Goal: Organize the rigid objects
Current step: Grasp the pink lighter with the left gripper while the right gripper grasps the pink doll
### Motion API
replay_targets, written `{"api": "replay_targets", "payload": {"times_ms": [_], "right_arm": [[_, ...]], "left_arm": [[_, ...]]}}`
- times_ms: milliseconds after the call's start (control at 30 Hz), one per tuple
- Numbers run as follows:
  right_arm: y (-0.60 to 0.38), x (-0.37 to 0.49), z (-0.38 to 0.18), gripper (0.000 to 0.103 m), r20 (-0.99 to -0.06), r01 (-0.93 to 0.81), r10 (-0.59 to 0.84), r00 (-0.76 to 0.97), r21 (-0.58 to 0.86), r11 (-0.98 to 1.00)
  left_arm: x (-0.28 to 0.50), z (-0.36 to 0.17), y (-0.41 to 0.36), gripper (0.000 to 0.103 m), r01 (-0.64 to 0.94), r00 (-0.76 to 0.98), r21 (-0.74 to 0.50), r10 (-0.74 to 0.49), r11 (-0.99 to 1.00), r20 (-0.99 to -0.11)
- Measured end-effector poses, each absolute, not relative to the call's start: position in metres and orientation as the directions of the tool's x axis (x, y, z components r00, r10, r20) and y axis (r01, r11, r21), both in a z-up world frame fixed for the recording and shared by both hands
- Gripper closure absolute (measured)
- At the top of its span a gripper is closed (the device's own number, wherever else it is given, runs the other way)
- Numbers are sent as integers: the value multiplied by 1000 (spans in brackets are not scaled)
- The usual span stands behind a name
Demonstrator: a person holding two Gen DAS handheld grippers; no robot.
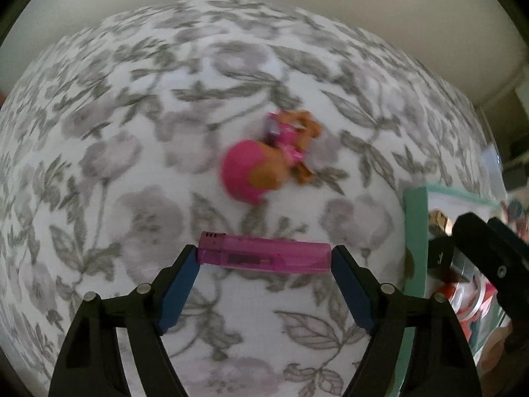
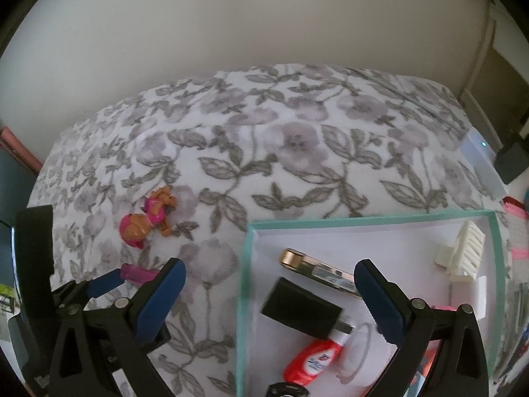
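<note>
- My left gripper [image 1: 264, 258] points steeply down at the floral cloth [image 1: 132, 132], and a pink lighter [image 1: 264, 255] lies crosswise between its blue pads.
- The left pad [image 1: 180, 292] meets the lighter's cap end and the right pad's tip sits at its other end; whether they actually press on it I cannot tell, so I call the grip unsettled.
- The lighter lies flat on the cloth, to the left of the box in both views.
- Beyond the lighter, apart from it, a pink and tan toy pup [image 1: 261, 168] lies on its side on the cloth.
- My right gripper [image 2: 269, 284] hangs wide open with nothing between its pads, one finger over the cloth, the other over the box.
- The teal-rimmed box [image 2: 243, 281] sits on the cloth to the right of the lighter, its floor white.
- Inside it I see a black block [image 2: 299, 307], a gold-edged slim case [image 2: 317, 269] behind it, a red tube [image 2: 312, 360] in front, and a clear round lid [image 2: 357, 354] beside the tube.
- A white clip [image 2: 463, 253] rests against the box's far right corner.
- From the right wrist view, the left gripper [image 2: 132, 273] shows at the lower left with the lighter's pink end [image 2: 137, 272] peeking between its fingers.
</note>
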State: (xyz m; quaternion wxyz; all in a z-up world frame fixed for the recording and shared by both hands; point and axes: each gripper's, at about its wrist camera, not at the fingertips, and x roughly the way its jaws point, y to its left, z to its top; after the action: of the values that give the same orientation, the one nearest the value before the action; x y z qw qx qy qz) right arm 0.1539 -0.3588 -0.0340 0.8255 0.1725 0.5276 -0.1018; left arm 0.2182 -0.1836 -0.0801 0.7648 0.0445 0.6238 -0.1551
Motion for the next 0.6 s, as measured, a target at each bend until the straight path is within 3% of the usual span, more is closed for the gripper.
{"api": "replay_targets", "payload": {"times_ms": [300,600], "right_arm": [[-334,178,-31,0,-873,269,80,482,234,934],[-282,218,-39,0,-868,106,106,486,179,978]], "left_arm": [[244,-58,-114,21,70,270,-159,-173,985,-947],[261,-48,-67,21,-79,336,-226,-187,971,-923]]}}
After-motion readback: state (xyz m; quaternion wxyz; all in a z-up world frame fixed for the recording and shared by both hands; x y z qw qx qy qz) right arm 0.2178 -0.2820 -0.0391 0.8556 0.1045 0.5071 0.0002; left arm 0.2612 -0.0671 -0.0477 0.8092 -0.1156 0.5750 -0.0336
